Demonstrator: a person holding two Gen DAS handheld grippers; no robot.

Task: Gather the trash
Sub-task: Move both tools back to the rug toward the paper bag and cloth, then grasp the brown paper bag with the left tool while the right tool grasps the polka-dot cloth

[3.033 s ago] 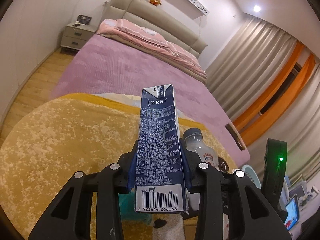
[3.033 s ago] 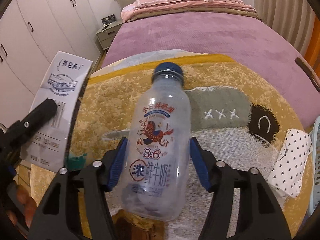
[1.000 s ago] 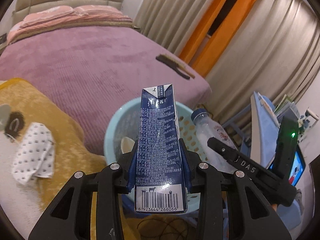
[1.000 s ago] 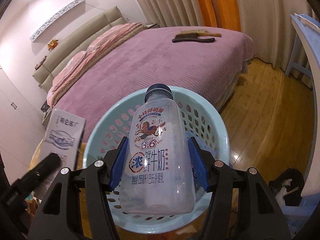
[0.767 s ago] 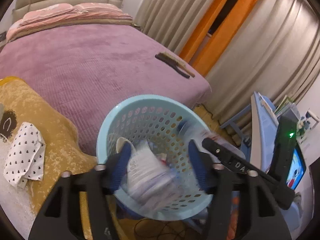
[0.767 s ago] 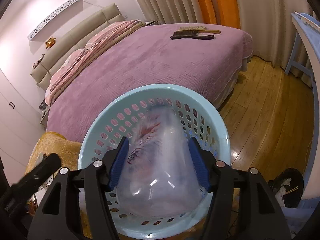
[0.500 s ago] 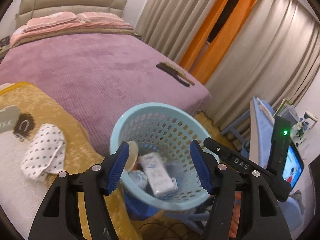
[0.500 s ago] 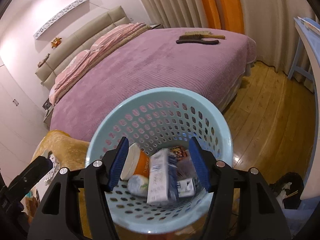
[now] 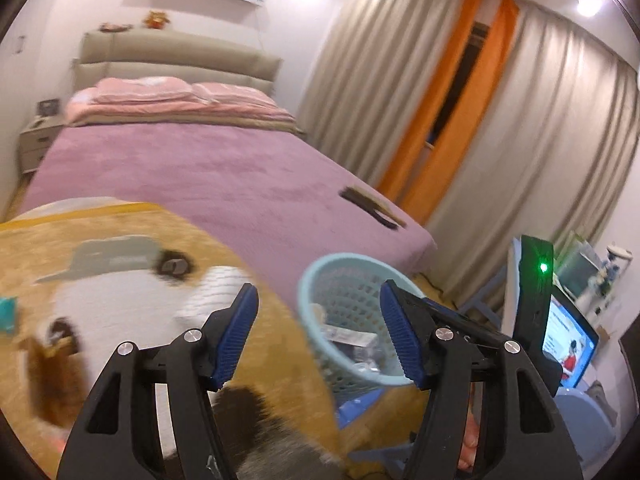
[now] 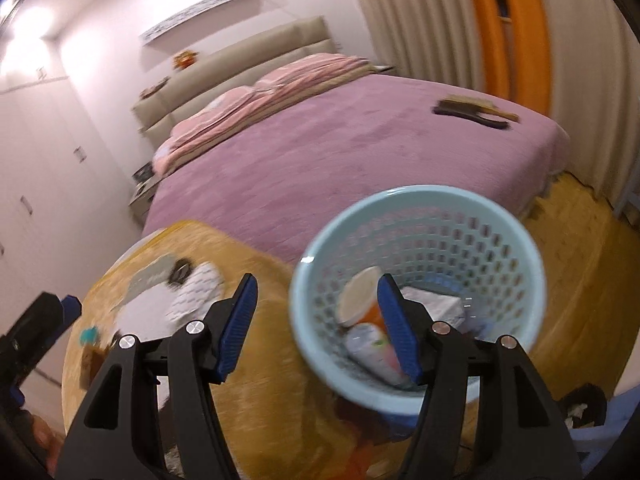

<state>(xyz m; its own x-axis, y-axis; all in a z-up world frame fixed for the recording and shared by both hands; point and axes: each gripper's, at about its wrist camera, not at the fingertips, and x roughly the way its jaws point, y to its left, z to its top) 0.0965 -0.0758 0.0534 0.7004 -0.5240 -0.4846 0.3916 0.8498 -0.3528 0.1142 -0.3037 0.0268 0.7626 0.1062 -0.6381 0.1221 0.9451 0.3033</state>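
Note:
A pale blue perforated basket (image 10: 516,236) stands beside the bed and holds the trash: an orange cup (image 10: 360,300), a white carton (image 10: 434,304) and a bottle (image 10: 370,350). It also shows in the left wrist view (image 9: 320,280). My right gripper (image 10: 316,324) is open and empty, just left of the basket. My left gripper (image 9: 318,334) is open and empty over the yellow rug (image 9: 276,360). A white dotted paper (image 10: 196,292) and a small teal piece (image 10: 89,335) lie on the rug. The views are blurred.
A bed with a purple cover (image 9: 200,172) fills the middle, with a brush (image 10: 476,112) on its corner. Curtains (image 9: 520,140) hang on the right. A laptop (image 9: 568,344) and a blue chair (image 9: 516,280) are at the far right. My left gripper's tip (image 10: 40,324) shows at the left edge.
Both grippers opened and dropped the milk carton and the bottle into the basket. Both have since swung left, away from the basket and back over the rug.

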